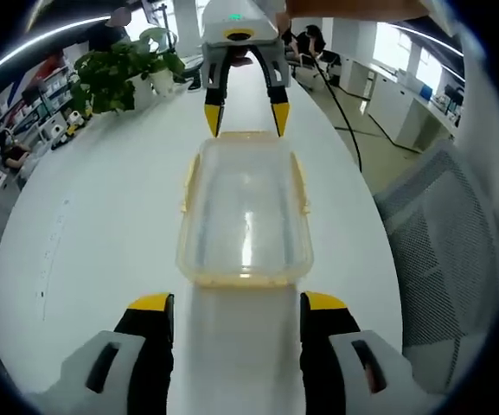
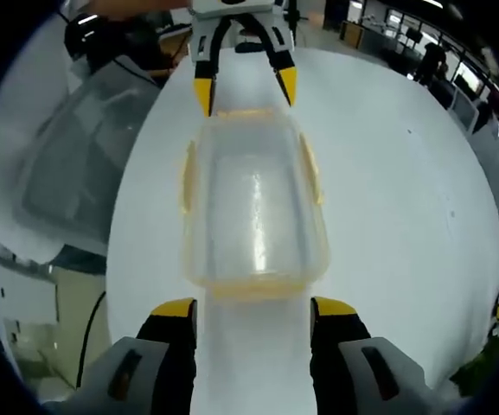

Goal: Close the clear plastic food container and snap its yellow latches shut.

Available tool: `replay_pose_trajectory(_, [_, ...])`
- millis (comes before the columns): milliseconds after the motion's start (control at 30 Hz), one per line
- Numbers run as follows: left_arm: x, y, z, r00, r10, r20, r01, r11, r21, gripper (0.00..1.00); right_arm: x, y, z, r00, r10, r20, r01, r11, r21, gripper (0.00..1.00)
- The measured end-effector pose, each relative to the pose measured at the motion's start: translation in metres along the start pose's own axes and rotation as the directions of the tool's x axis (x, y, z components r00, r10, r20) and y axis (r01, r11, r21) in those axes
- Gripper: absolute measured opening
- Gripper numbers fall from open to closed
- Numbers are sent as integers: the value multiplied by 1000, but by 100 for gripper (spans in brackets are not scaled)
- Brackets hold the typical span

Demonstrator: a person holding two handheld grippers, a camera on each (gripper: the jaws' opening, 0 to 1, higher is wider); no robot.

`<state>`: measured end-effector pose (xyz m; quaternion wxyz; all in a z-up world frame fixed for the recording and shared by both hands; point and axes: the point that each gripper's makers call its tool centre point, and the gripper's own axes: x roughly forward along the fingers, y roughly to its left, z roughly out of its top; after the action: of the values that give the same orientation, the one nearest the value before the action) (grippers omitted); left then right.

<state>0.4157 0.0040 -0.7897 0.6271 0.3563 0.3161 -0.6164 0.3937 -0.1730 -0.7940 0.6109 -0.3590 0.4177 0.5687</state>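
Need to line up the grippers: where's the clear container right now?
The clear container lies on the white table, centred in both gripper views, directly between the open left gripper and open right gripper.

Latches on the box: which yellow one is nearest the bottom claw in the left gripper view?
The short-end latch facing that claw; the others line the long sides and far end.

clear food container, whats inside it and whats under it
The clear food container looks empty; only glare shows through its lid. It rests on the white table, visible through the plastic. The yellow latches run along its sides. Both grippers' jaws stand open at opposite ends.
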Motion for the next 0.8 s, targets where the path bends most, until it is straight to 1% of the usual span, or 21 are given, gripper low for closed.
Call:
replay_pose_trajectory(67, [-2, -2, 1, 1000, -10, 7, 10, 1000, -17, 58, -4, 0, 2, 1000, -9, 11, 9, 1000, 21, 51])
replay_pose_trajectory(100, [-4, -3, 3, 1000, -13, 19, 13, 999, -29, 58, -5, 0, 4, 1000, -10, 22, 9, 999, 43, 51])
replay_pose_trajectory(133, [-5, -3, 4, 1000, -11, 23, 12, 999, -36, 58, -8, 1, 5, 1000, -8, 27, 6, 996, 84, 51])
replay_pose_trajectory(167, [-7, -5, 6, 999, -20, 28, 21, 998, -52, 58, -9, 3, 4, 1000, -5, 22, 3, 993, 114, 50])
replay_pose_trajectory(200, [-8, -6, 6, 999, -26, 29, 28, 997, -67, 56, -10, 3, 6, 1000, -5, 25, 1, 993, 121, 50])
replay_pose_trajectory(233, [-8, -6, 6, 999, -21, 28, 24, 994, -107, 55, -11, 2, 8, 1000, -14, 27, 10, 992, 123, 50])
replay_pose_trajectory(300, [-9, -3, 6, 1000, -7, 28, 11, 989, -147, 55, -11, 3, 9, 1000, -16, 19, 13, 985, 170, 49])
replay_pose_trajectory(333, [-9, -2, 7, 999, 1, 34, 5, 983, -184, 55, -11, 2, 10, 1000, -21, 18, 17, 983, 184, 49])
replay_pose_trajectory(367, [-9, -1, 8, 999, 3, 35, 4, 981, -195, 55, -10, 0, 12, 999, -34, 22, 28, 975, 222, 49])
replay_pose_trajectory(400, [-9, 1, 7, 999, 23, 26, -16, 974, -228, 54, -10, -2, 14, 999, -45, 28, 36, 965, 260, 49])
replay_pose_trajectory(467, [-8, 2, 8, 999, 41, 35, -31, 965, -260, 53, -10, -3, 19, 998, -39, 55, 19, 944, 329, 48])
replay_pose_trajectory(500, [-7, 3, 8, 998, 50, 31, -38, 953, -300, 53, -9, -4, 20, 998, -42, 53, 20, 935, 355, 48])
replay_pose_trajectory(533, [-6, 1, 10, 998, 41, 45, -23, 937, -348, 53, -9, -7, 21, 997, -51, 55, 28, 932, 361, 48])
replay_pose_trajectory(567, [-6, 1, 11, 998, 44, 51, -22, 933, -359, 52, -8, -9, 22, 997, -62, 51, 38, 923, 384, 48])
replay_pose_trajectory(600, [-7, 3, 9, 997, 61, 38, -43, 930, -366, 48, -8, -11, 24, 996, -73, 53, 47, 921, 387, 47])
replay_pose_trajectory(633, [-7, 3, 9, 997, 63, 32, -47, 927, -373, 48, -8, -13, 25, 995, -87, 52, 59, 913, 404, 45])
replay_pose_trajectory(667, [-7, 3, 9, 997, 67, 31, -50, 920, -389, 48, -7, -12, 28, 994, -89, 59, 56, 903, 426, 45])
replay_pose_trajectory(700, [-7, 3, 11, 997, 72, 34, -50, 899, -436, 49, -6, -12, 32, 993, -91, 76, 45, 884, 466, 45])
replay_pose_trajectory(733, [-7, 3, 13, 996, 76, 41, -49, 887, -459, 50, -6, -11, 33, 993, -92, 75, 43, 869, 492, 45])
replay_pose_trajectory(767, [-8, 4, 13, 996, 82, 35, -56, 885, -462, 50, -6, -13, 32, 992, -104, 66, 55, 858, 511, 46])
replay_pose_trajectory(800, [-9, 5, 12, 996, 88, 29, -64, 882, -467, 50, -6, -14, 32, 992, -114, 59, 67, 853, 517, 46])
